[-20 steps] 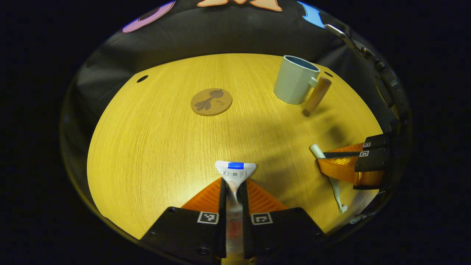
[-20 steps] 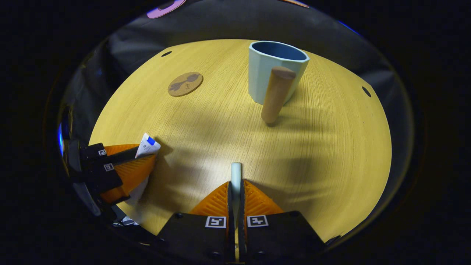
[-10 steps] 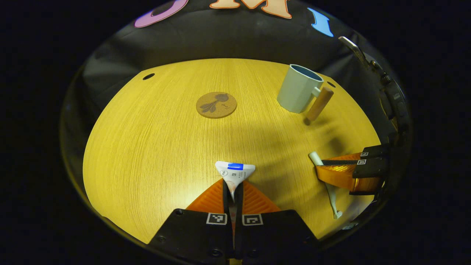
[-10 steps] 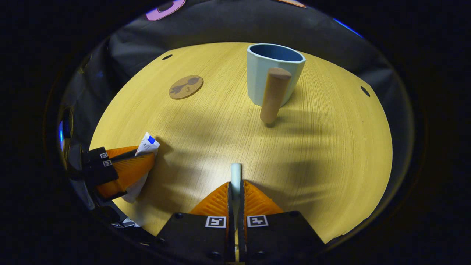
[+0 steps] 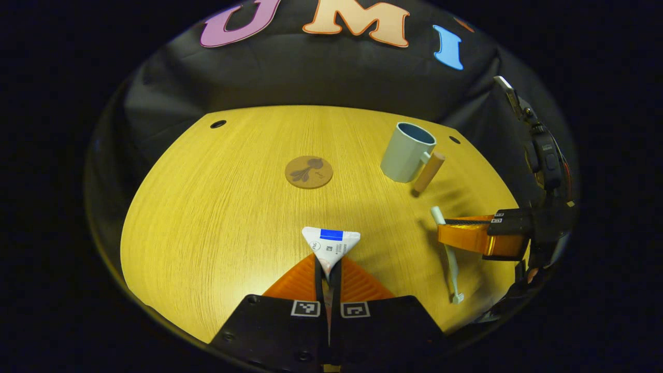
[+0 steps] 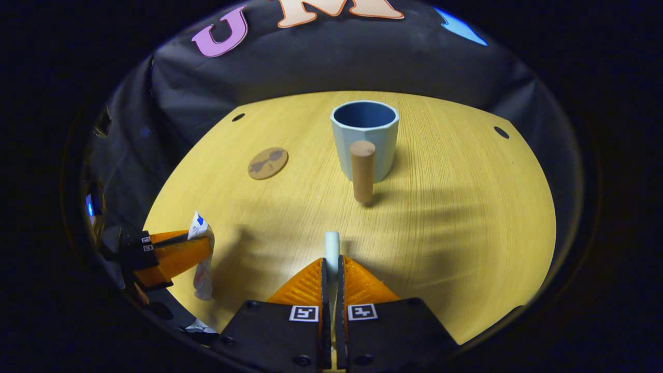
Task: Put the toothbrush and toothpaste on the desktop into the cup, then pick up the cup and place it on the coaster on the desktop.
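Left gripper [image 5: 328,269] fingers pinched together – right gripper [image 6: 331,267] same, both held above desk level.

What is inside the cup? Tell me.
The cup looks empty: its blue inner wall shows, though the bottom is hidden. The toothbrush and toothpaste are in the grippers.

The tabletop [image 5: 217,207] is light wood with a rounded far edge and small dark holes near its far corners. On it in the left gripper view, a round cork coaster [image 5: 309,172] lies at about twelve o'clock, flat. A pale blue cup [image 5: 405,152] stands upright at about one o'clock, well apart from the coaster, its wooden handle [image 5: 428,172] slanting toward the near side.
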Motion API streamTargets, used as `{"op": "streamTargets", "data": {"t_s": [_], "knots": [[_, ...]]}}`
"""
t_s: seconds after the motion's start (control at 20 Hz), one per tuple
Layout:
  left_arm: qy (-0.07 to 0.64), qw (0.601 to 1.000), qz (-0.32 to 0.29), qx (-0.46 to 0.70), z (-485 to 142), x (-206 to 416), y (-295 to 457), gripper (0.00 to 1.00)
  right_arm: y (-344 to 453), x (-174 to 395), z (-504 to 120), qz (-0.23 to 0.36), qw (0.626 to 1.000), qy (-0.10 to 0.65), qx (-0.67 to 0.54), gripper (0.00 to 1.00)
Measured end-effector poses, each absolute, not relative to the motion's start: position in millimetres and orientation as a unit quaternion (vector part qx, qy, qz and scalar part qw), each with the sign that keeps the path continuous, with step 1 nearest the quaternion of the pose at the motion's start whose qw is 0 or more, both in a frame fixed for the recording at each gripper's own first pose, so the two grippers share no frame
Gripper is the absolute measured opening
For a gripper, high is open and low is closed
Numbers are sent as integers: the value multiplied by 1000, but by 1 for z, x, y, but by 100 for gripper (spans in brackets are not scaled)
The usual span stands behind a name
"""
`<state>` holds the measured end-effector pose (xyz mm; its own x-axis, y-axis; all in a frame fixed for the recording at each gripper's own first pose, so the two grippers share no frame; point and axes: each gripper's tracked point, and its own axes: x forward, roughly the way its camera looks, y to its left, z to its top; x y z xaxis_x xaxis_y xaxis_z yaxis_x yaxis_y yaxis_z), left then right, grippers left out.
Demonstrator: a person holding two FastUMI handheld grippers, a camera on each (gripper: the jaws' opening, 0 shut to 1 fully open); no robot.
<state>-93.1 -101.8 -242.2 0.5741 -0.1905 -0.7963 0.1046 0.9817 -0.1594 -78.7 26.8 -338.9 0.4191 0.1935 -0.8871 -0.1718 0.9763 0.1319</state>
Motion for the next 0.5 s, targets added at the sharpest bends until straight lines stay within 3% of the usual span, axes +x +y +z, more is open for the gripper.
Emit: {"op": "streamTargets", "data": {"t_s": [0.5], "knots": [[405,908,-89,-62,-197,-91,-99,0,38,-26,-276,115,893,432,51,6]]}}
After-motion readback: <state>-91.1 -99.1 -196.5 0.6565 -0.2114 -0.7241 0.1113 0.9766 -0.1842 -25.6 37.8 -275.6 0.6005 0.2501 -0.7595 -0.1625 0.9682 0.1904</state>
